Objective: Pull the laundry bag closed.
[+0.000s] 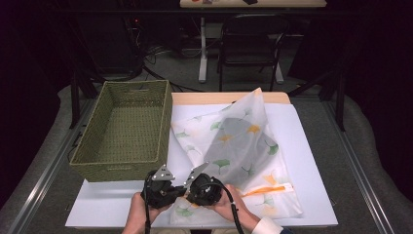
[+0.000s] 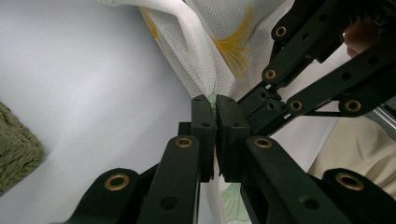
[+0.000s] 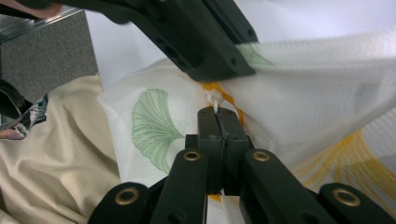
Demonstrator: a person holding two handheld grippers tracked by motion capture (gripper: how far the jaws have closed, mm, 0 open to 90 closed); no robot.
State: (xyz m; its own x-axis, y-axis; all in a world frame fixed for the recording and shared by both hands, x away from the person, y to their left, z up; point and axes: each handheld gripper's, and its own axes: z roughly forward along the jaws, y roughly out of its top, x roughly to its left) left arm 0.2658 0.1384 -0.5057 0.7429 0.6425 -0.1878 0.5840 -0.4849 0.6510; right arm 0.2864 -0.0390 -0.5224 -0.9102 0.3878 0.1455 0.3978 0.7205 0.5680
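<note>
Both hand-held grippers sit at the near edge of the bench, side by side and almost touching. The left hand-held gripper (image 1: pixel 163 184) has its jaws pressed together on a fold of the white mesh laundry bag (image 1: pixel 243 146); its own view shows the netting pinched between the two black pads (image 2: pixel 203 135), with the cloth rising away above them. The right hand-held gripper (image 1: pixel 203 187) is closed too, and its own view shows what it has hold of — the small white zipper pull (image 3: pixel 214 99) sticking out just past its fingertips, at the end of the orange zipper (image 1: pixel 265 190) that runs off to its right.

Holding it this way makes sense as a two-handed zip move: the left one pins the fabric right beside the slider so the mesh stays taut and does not bunch, while the right one is placed to draw the pull along the orange track. Whether the aim is to open or close it I cannot tell.

From both pairs of jaws the bag spreads away across the bench (image 1: pixel 311 146), bulging over something grey inside. Beyond the left hand-held gripper, well apart from the bag's zipper end, the woven green basket (image 1: pixel 127 129) stands empty — likely where the bag or its contents belong.
</note>
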